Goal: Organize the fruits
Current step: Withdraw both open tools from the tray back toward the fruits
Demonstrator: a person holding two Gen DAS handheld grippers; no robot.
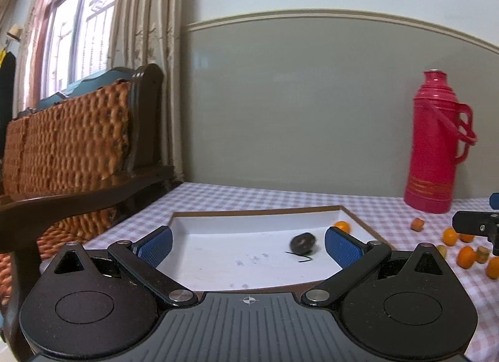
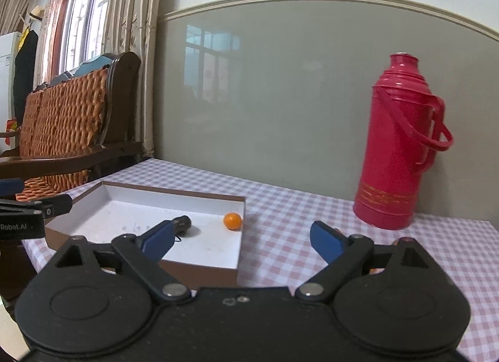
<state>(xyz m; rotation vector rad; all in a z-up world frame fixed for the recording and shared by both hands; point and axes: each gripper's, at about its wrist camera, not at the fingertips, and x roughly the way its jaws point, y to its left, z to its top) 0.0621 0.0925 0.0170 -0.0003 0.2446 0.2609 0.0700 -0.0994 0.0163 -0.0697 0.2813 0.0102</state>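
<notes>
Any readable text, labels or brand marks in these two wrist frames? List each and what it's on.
"Robot.AI" – white print on the black body of the left gripper, at the left edge of the right wrist view; a first letter may be cut off.
Faint grey marks on the floor of the white box: too small and blurred to read.
Gold bands on the red thermos: decoration, no legible lettering.
Nothing else readable in either view.

Orange fruit (image 2: 232, 221) in tray (image 2: 174, 191), right tool (image 2: 241, 242) agape
</notes>
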